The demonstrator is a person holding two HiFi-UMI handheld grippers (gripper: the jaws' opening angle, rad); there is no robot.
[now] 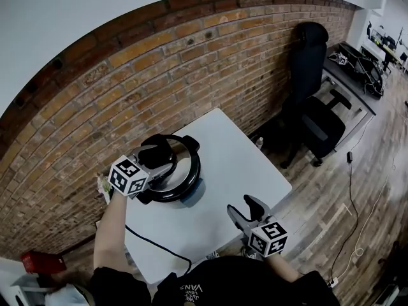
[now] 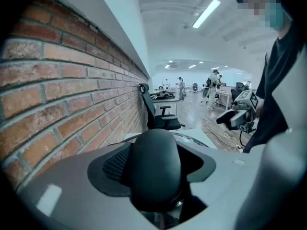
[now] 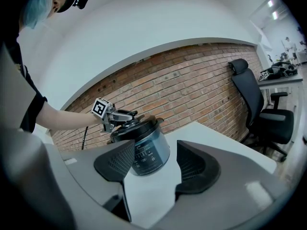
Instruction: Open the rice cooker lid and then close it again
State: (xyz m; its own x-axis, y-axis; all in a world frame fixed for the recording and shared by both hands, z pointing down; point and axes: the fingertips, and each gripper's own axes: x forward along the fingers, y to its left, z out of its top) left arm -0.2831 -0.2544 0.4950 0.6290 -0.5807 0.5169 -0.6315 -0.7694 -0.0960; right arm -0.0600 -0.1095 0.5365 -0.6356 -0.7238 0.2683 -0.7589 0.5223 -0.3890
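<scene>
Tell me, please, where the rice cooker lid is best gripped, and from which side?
Grip the raised black lid handle across its narrow width, coming from the person's left, as the left gripper does; the lid is broad and round, likely too wide.

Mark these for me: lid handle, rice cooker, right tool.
lid handle (image 2: 153,169), left gripper view, middle of the black grip.
rice cooker (image 3: 150,152), right gripper view, front of the body.
right tool (image 1: 245,206), head view, between its open fingertips.
</scene>
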